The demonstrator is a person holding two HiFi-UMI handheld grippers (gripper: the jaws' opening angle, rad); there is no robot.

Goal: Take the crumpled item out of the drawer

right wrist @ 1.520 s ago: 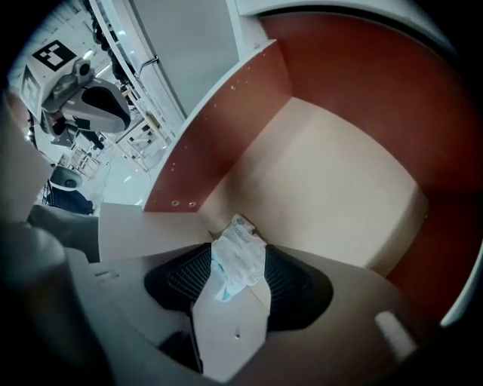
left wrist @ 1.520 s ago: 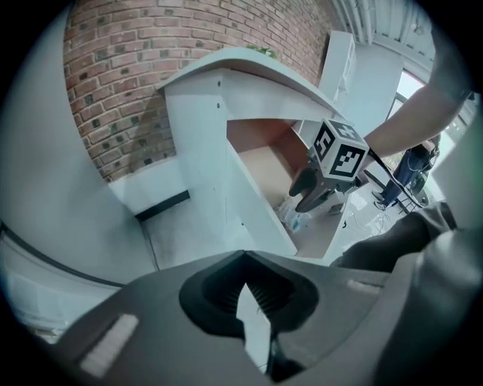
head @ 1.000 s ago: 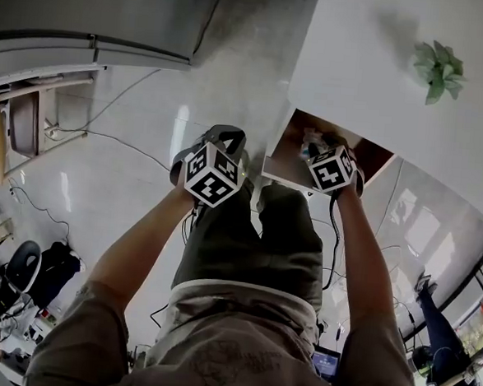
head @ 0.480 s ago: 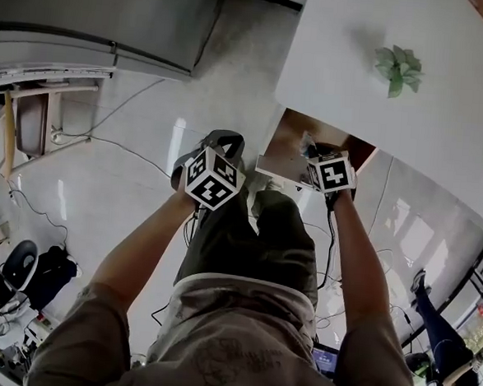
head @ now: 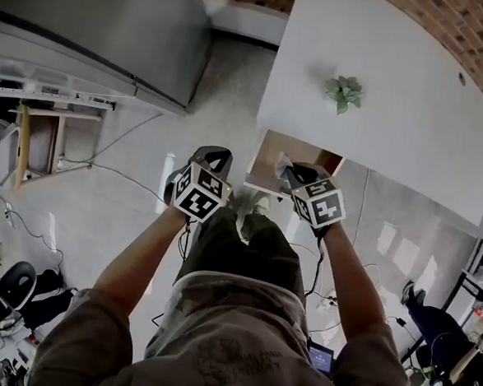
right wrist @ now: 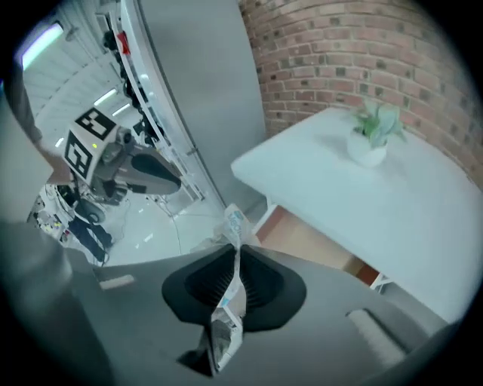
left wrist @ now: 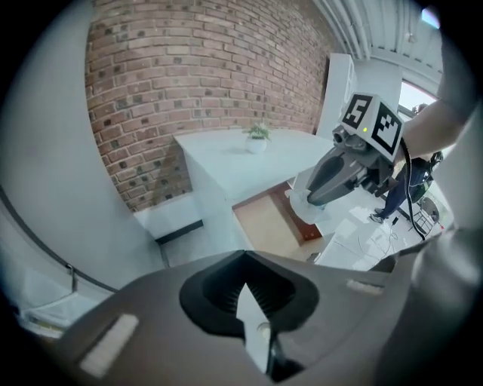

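Beside the white worktop (head: 396,100) and its open drawer (head: 271,151), the right tongs (right wrist: 230,290) pinch the crumpled item (right wrist: 233,224), seemingly lifted clear; the left tongs (left wrist: 245,298) are closed and empty.

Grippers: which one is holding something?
The right gripper: its jaws are shut on the crumpled wrapper. The left gripper has its jaws together with nothing between them.

The plant (head: 344,92) stands on the worktop (head: 410,142); the drawer (head: 267,153) juts open from the worktop's near left edge; the right gripper (head: 295,172) hangs over the drawer, the crumpled item (right wrist: 229,301) between its jaws; the left gripper (head: 214,155) is left of the drawer, above the floor (head: 101,195).
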